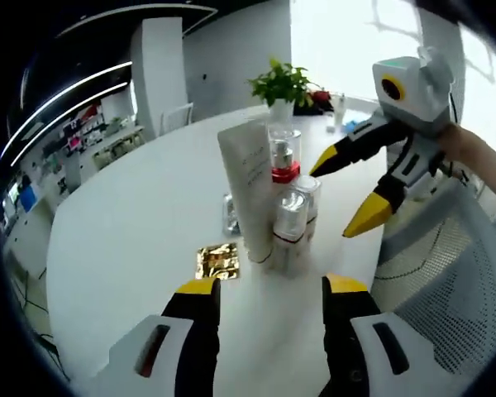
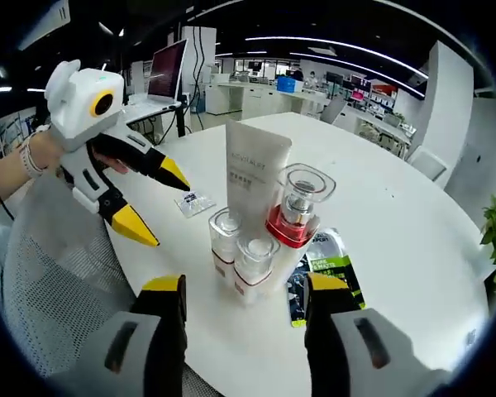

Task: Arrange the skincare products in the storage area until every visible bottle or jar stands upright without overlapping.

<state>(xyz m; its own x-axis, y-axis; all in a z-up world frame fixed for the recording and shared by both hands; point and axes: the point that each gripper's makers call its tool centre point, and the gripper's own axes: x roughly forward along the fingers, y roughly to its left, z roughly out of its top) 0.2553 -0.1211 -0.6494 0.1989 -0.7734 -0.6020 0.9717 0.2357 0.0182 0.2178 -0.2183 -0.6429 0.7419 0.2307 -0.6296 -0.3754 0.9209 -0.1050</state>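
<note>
The skincare products stand in a tight cluster on the round white table (image 1: 132, 240). A tall white tube (image 1: 248, 186) (image 2: 256, 178) stands upright. Behind it is a clear bottle with a red base (image 1: 284, 153) (image 2: 298, 207). Two small clear-capped bottles (image 1: 291, 223) (image 2: 255, 256) stand upright, touching the tube. My left gripper (image 1: 271, 285) (image 2: 165, 212) is open and empty, short of the cluster. My right gripper (image 2: 244, 285) (image 1: 331, 203) is open too, hovering on the opposite side of the cluster.
A gold sachet (image 1: 217, 260) lies flat by the tube. A green and black sachet (image 2: 326, 256) and a small packet (image 2: 194, 201) also lie on the table. A mesh chair (image 2: 58, 273) stands at the table edge. A potted plant (image 1: 281, 83) sits at the far side.
</note>
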